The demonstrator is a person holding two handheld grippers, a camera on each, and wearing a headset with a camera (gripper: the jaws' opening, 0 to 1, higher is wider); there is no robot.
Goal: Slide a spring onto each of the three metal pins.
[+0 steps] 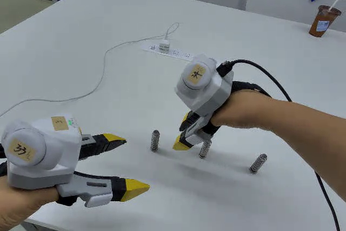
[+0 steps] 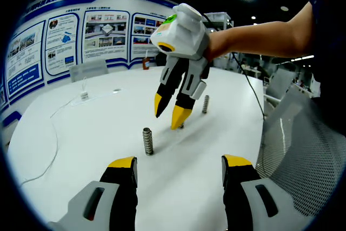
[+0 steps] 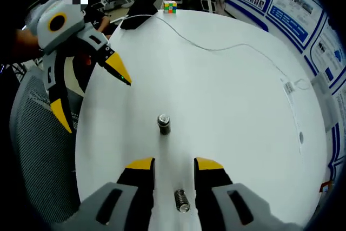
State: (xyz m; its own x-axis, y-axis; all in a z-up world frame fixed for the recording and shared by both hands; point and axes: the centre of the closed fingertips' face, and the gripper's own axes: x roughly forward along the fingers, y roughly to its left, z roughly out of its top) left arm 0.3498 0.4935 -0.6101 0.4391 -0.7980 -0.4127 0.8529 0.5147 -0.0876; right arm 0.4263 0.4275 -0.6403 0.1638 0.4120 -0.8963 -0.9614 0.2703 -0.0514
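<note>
Sticking to the round cap of the left gripper [image 1: 132,164], lower left of the head view, is a tan label with handwriting that looks like "33"; the right gripper [image 1: 184,132] at centre carries a similar label whose mark I cannot read. A cup [image 1: 324,20] at the upper right has a blue label, too small to read. Left jaws stand wide apart and hold nothing. Right jaws are partly open, pointing down at the table [image 1: 81,41] on either side of the middle spring [image 1: 205,149]; whether they touch it I cannot tell. Three grey coiled springs stand upright across the lower centre: the left spring [image 1: 155,140], the middle one, and the right spring [image 1: 258,163], each apart from the others
</note>
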